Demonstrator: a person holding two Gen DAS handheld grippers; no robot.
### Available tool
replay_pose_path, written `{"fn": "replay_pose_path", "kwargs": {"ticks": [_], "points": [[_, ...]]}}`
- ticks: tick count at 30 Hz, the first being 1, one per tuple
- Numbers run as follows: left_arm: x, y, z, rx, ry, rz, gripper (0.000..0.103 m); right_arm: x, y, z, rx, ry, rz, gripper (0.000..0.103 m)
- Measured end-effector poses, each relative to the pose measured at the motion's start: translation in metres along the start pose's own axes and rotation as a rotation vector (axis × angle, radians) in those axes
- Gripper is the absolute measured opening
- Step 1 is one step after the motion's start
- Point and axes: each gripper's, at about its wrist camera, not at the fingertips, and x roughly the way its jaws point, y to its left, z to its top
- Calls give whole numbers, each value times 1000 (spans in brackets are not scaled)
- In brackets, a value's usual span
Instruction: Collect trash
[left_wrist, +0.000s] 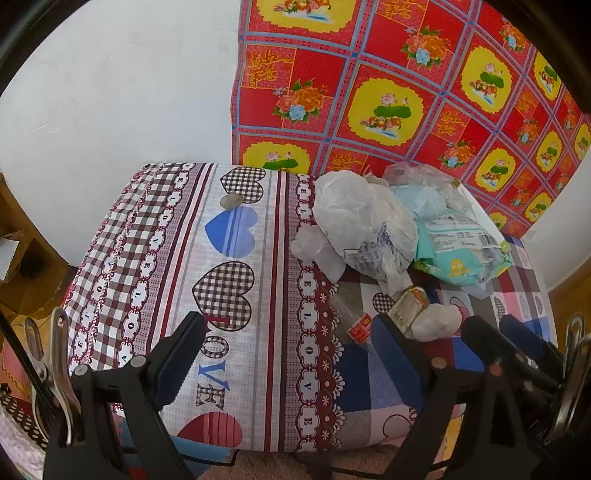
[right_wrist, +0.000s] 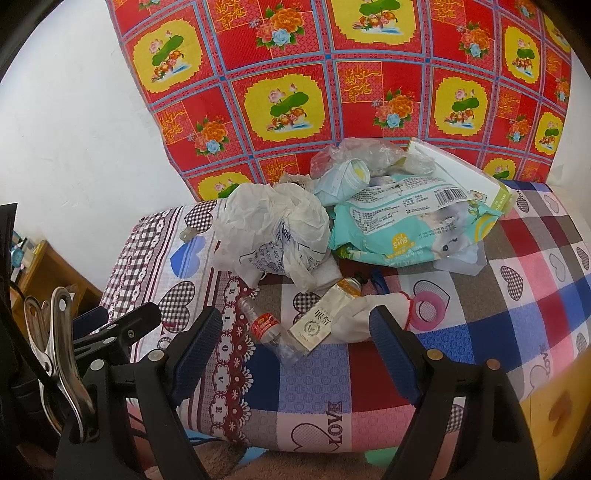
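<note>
Both grippers hang with jaws spread wide and nothing between them, just in front of the near edge of the bed cover (right_wrist: 317, 373), a patchwork cloth printed with hearts and the word LOVE. From its own camera the right gripper (right_wrist: 295, 339) frames the closest trash, while the left gripper (left_wrist: 291, 339) sits off to the left over a bare striped stretch of the cover.

Using the crumpled white plastic bag (right_wrist: 273, 229) as the landmark: nearest the grippers, in front of the bag, a small clear plastic bottle (right_wrist: 267, 330) with a red label lies on its side. Touching the bottle on its right is a flattened cream tube (right_wrist: 325, 314) with dark lettering, its gold end pointing back toward the bag. A white crumpled wad (right_wrist: 356, 319) rests against the tube's right side, with a red string running along its edge, and a pink ring shape (right_wrist: 428, 310) lies just beyond that.

Right of the bag, and touching it, slumps a mint-green wipes packet (right_wrist: 399, 229) showing a barcode. Behind the bag and packet lie a rolled pale-blue mask (right_wrist: 343, 177), crinkled clear plastic (right_wrist: 362, 153), and a flat white card (right_wrist: 461, 166) tilted on the packet.

Left of the bag, a small greyish lump (left_wrist: 231, 201) lies alone on the cover. Farthest back hangs a red floral cloth (right_wrist: 332, 74).
</note>
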Motion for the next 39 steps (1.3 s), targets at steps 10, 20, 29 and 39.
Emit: {"fn": "replay_pose_path", "kwargs": {"ticks": [10,20,29,39], "points": [[-1,-1,1,4,1,-5,94,-2,0,-1,0,0,0,84],[-2,1,1,19,3,-19,94,-5,1,-4,9,-11,-9,84],[-1,2,2,44,10,-26,94,-8,4,-3,21,-26,5,84],[4,14,4,70,33,-30,90,-7,8,-6,15,-33,-8,84]]}}
